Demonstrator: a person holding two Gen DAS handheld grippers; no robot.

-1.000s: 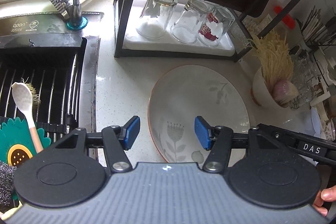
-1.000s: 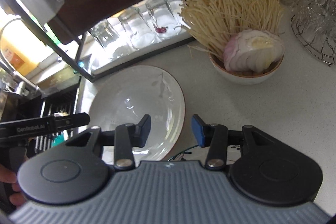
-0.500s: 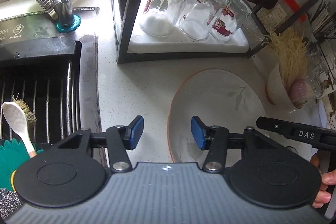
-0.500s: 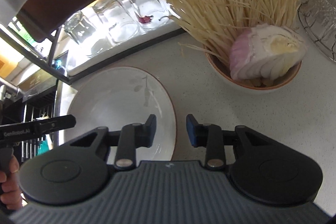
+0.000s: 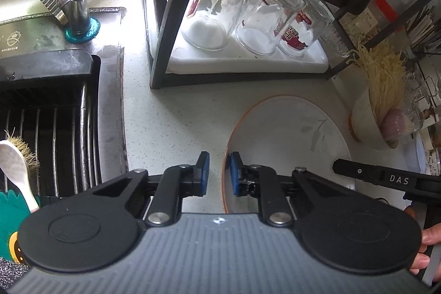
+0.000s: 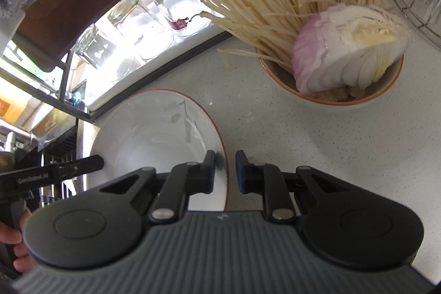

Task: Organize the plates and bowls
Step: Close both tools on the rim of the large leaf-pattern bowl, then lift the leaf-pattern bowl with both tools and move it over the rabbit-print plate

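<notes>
Left gripper: your left gripper (image 5: 219, 173) has just been closing, and its blue pads (image 5: 204, 170) straddle the left rim of the white round plate with an orange edge and grey leaf print (image 5: 289, 139); you cannot tell whether they press on it.
Right gripper: your right gripper (image 6: 223, 172) has just been closing too, its jaws standing on either side of the plate's right rim; contact is again unclear.
Pose: both grippers tilt steeply down at the speckled white worktop (image 5: 176, 123), one at each side of the plate.
Plate: one, lying flat on the worktop between the sink and the bowl.
Bowl: one orange-rimmed white bowl (image 6: 330, 98) of enoki mushrooms and a cut onion, near the plate but apart.
Glasses: three upturned clear glasses (image 5: 220, 10) on the black rack's white tray.
</notes>
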